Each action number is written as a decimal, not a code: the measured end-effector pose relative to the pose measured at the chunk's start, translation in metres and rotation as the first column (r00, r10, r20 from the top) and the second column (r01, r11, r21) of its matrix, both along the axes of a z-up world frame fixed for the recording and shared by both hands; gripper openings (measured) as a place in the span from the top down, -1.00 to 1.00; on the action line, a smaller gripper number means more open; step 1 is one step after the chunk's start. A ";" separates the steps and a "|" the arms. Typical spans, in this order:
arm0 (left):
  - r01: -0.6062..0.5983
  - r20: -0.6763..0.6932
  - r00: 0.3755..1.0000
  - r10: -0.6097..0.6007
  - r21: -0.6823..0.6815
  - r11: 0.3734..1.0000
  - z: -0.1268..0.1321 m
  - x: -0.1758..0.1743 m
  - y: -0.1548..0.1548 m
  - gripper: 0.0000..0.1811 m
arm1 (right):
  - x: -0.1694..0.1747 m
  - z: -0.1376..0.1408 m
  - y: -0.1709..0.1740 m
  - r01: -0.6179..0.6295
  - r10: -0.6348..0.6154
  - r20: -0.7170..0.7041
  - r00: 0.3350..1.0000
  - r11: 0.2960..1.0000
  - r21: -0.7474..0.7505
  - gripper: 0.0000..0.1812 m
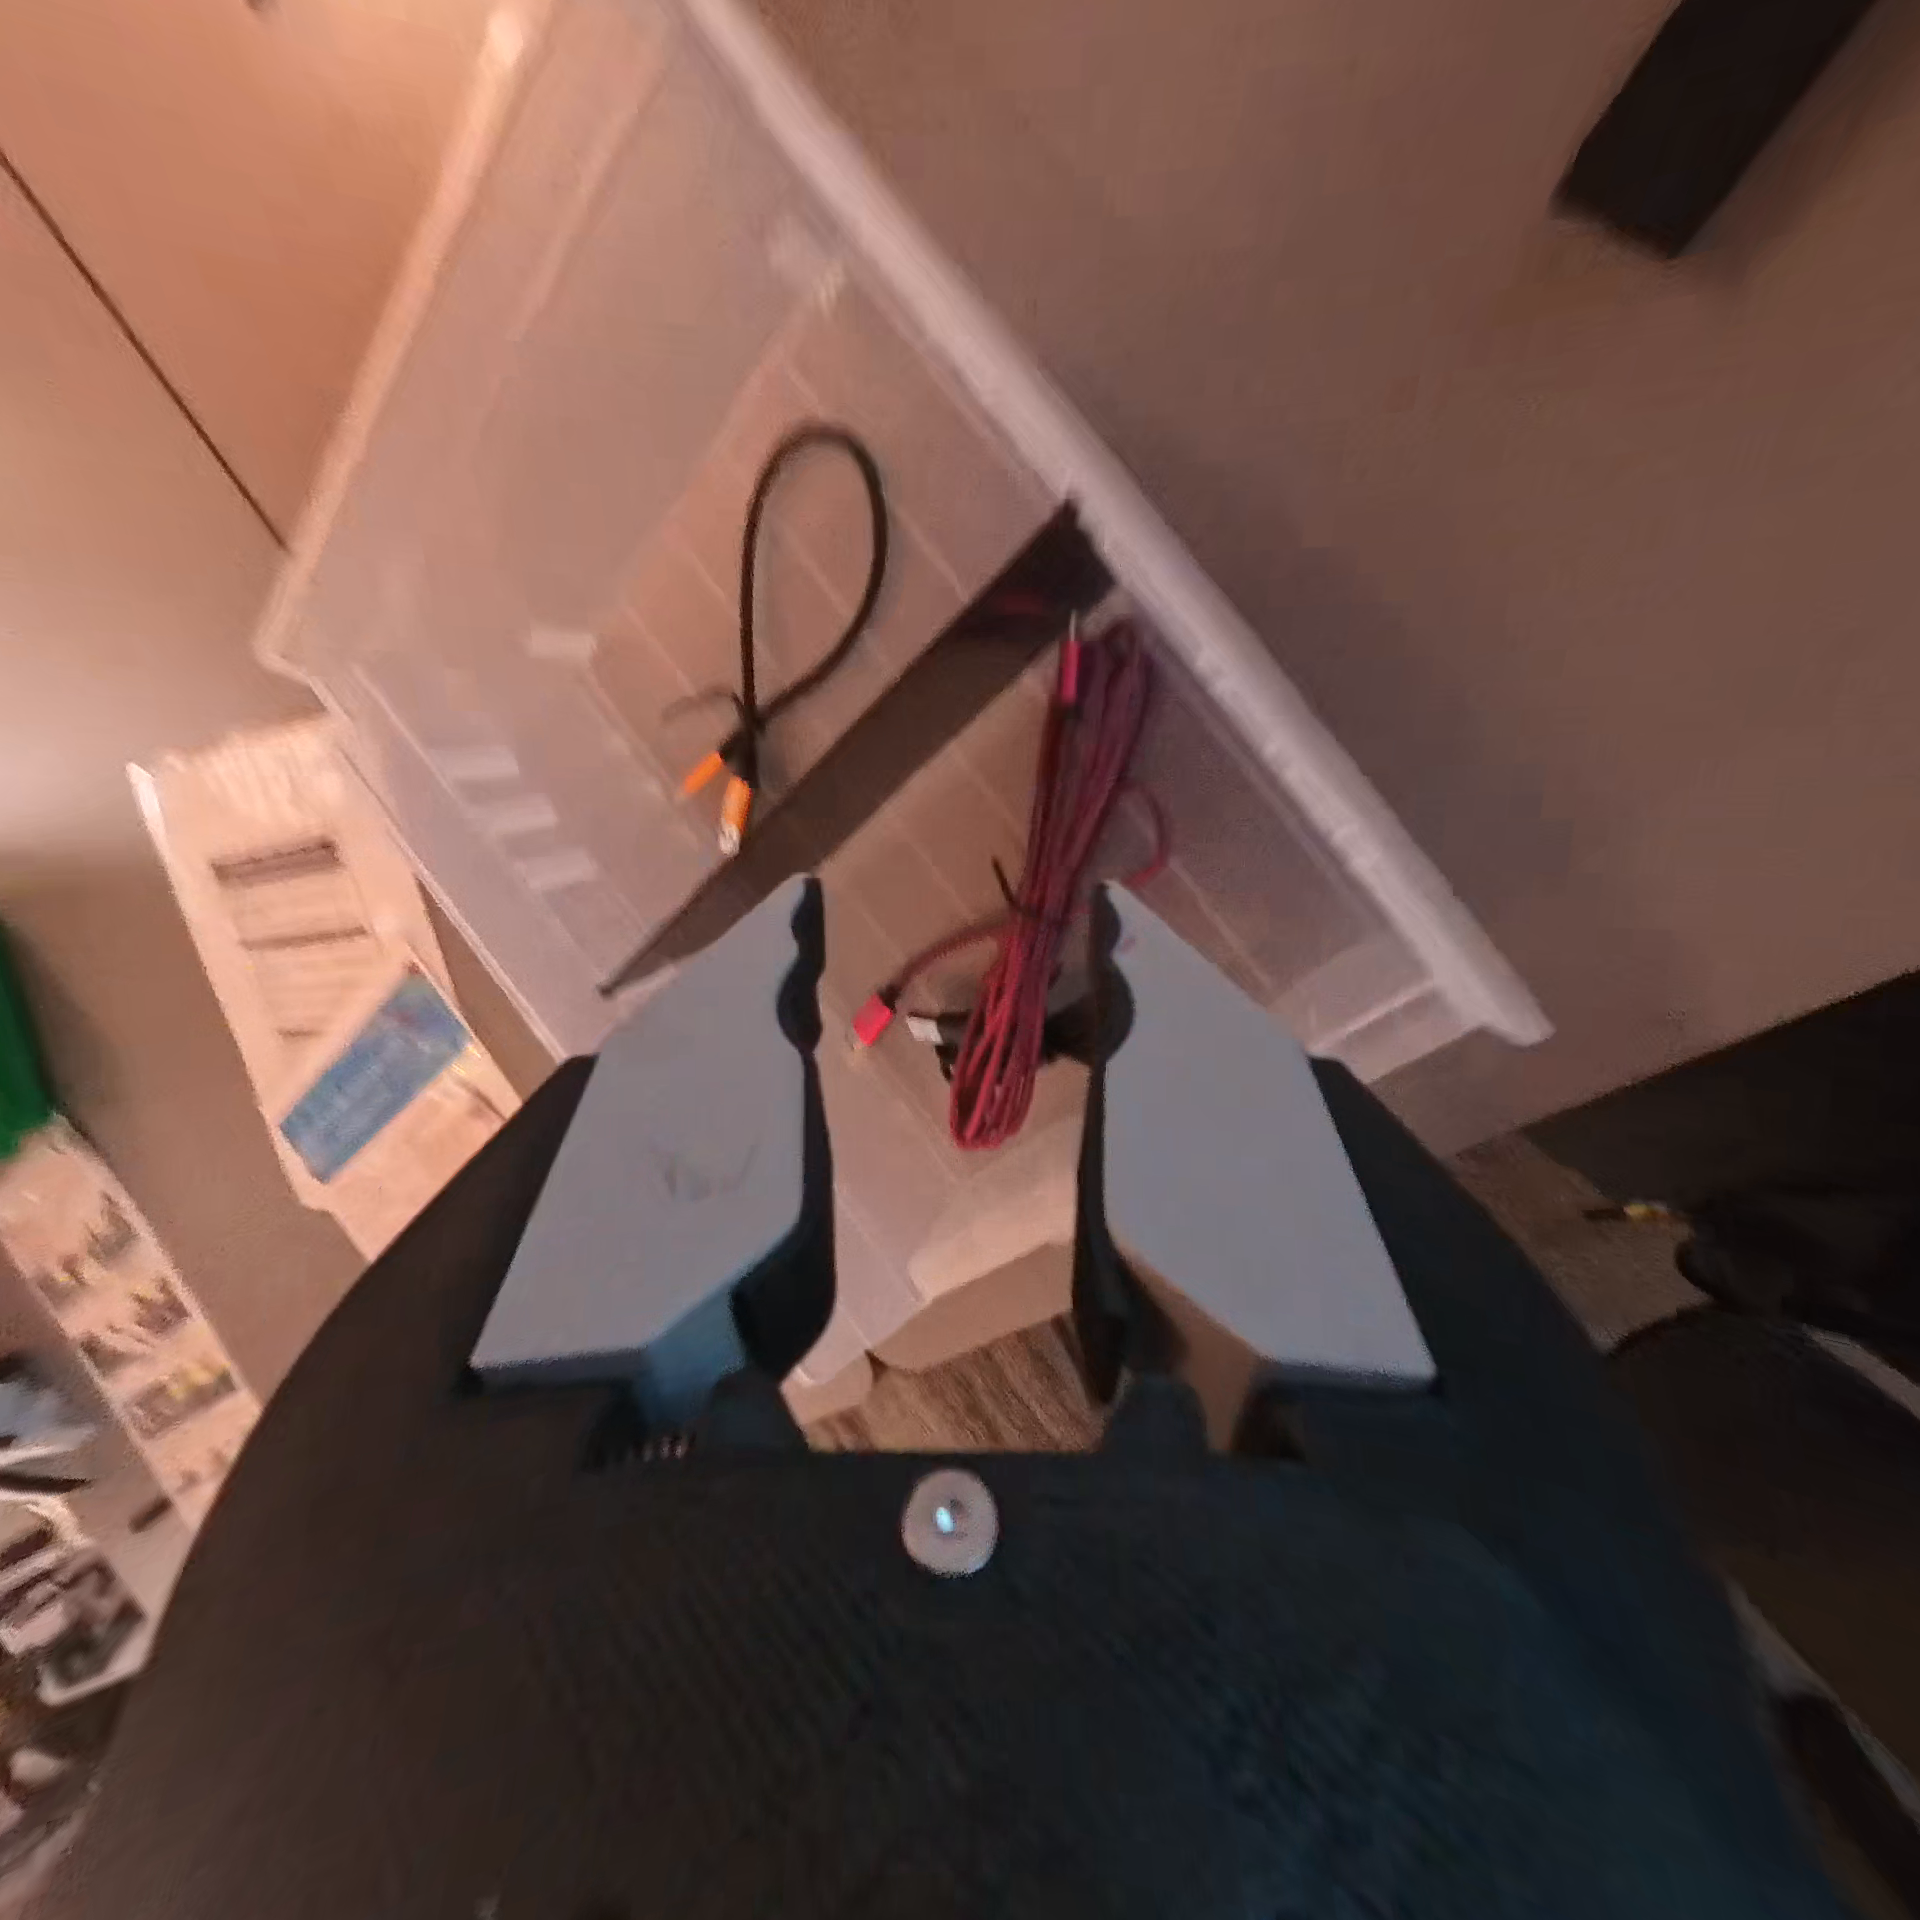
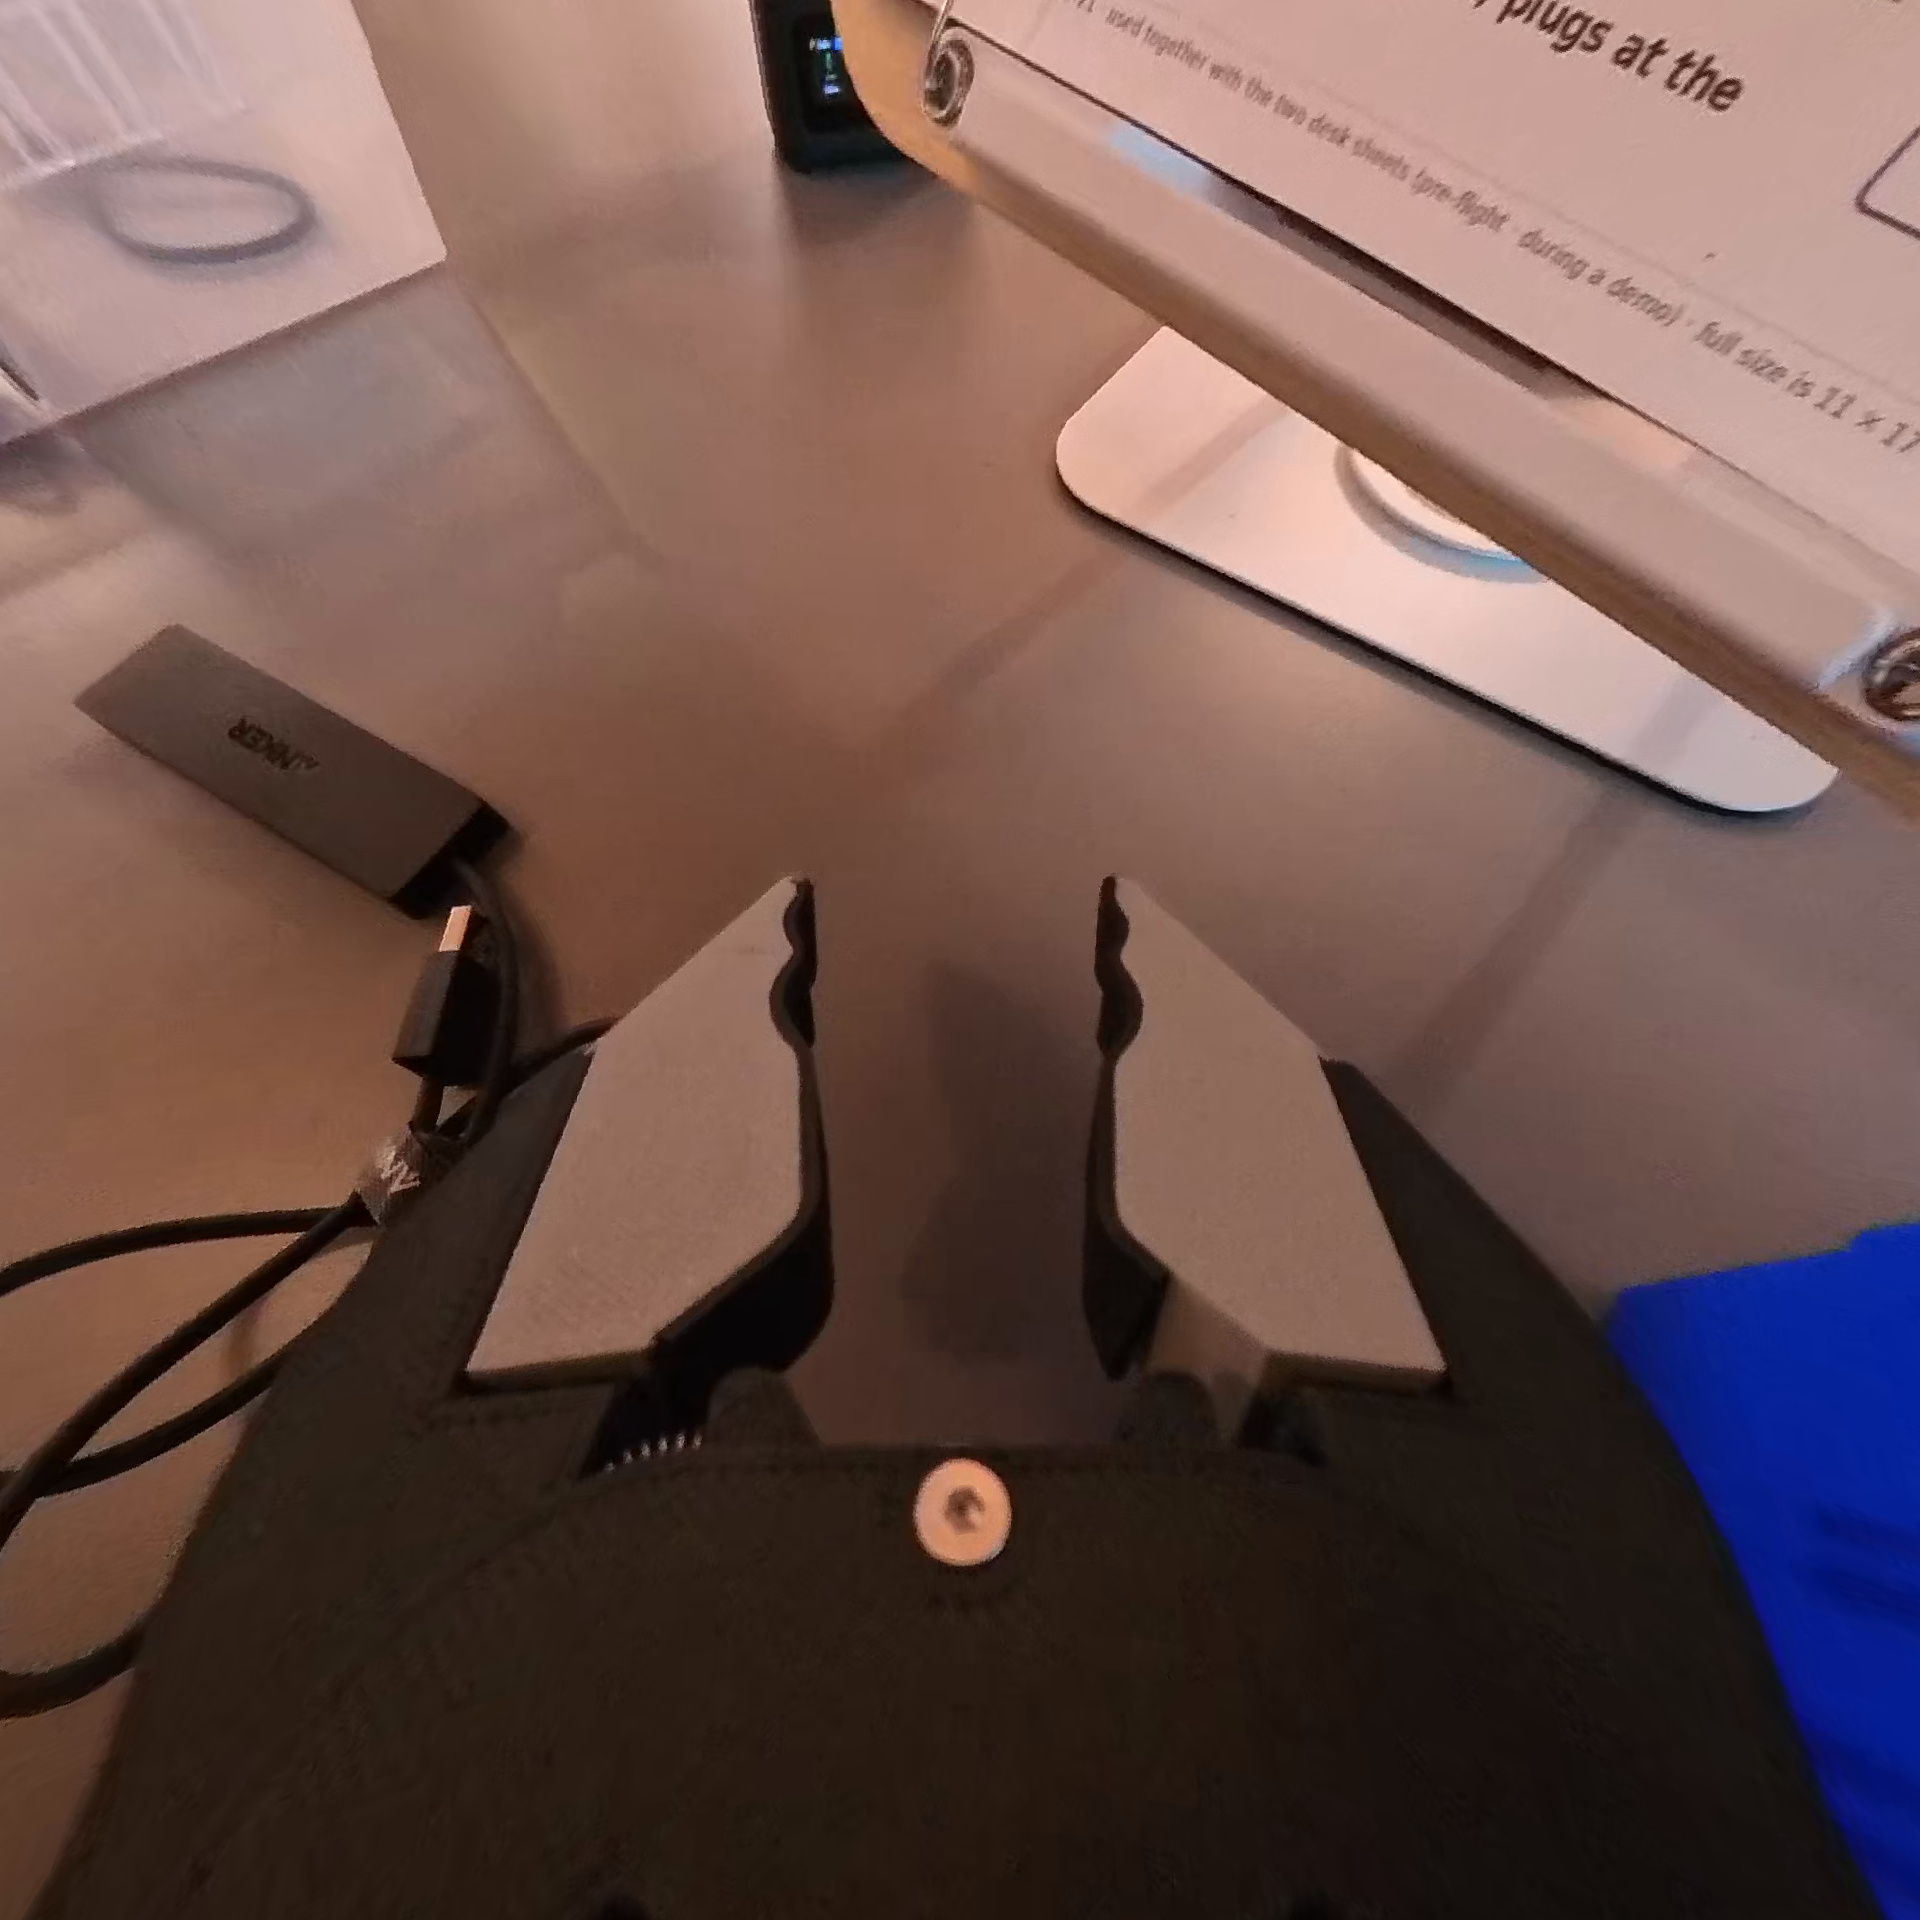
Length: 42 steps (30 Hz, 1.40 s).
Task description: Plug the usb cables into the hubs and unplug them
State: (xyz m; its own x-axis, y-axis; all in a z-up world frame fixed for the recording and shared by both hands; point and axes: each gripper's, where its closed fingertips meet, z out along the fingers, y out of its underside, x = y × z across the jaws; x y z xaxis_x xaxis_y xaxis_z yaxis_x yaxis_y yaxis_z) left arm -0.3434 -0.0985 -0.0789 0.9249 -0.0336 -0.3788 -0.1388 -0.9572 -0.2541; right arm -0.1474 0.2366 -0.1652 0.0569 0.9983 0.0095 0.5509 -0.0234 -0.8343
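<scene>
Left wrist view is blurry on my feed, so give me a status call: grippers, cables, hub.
Left gripper open, empty, over clear bin with red cable. Right gripper open, empty. Grey hub on desk, black plug loose beside it.

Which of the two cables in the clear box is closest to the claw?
The red cable. Its long bundle lies right past the left claw tips, while the black cable with orange plugs sits farther off, beyond the dark divider.

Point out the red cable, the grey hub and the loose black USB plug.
red cable (image 1: 1023, 935), left wrist view, middle of its coiled bundle
grey hub (image 2: 275, 764), right wrist view, top face
black USB plug (image 2: 442, 1003), right wrist view, its black housing
</scene>
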 end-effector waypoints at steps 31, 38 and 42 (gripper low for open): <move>0.034 0.084 0.996 -0.008 -0.319 0.947 -0.090 -0.053 -0.067 0.85 | 0.001 -0.009 -0.008 -0.015 0.016 0.032 0.999 1.000 -0.019 0.49; 0.252 0.202 0.955 -0.216 -0.175 0.952 -0.070 -0.016 -0.047 0.72 | 0.000 -0.013 -0.011 -0.028 0.029 0.053 0.998 1.000 -0.014 0.49; 0.270 0.210 0.954 -0.214 -0.295 0.917 -0.089 -0.011 -0.052 0.63 | 0.001 -0.014 -0.011 -0.025 0.026 0.054 0.998 1.000 -0.015 0.49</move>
State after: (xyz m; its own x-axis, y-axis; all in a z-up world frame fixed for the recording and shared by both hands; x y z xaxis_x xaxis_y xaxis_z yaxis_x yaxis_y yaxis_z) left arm -0.3546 -0.1507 -0.1682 0.9222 -0.3566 -0.1493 -0.3583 -0.9334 0.0162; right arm -0.1467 0.2261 -0.1791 0.0311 0.9995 -0.0021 0.5961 -0.0202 -0.8027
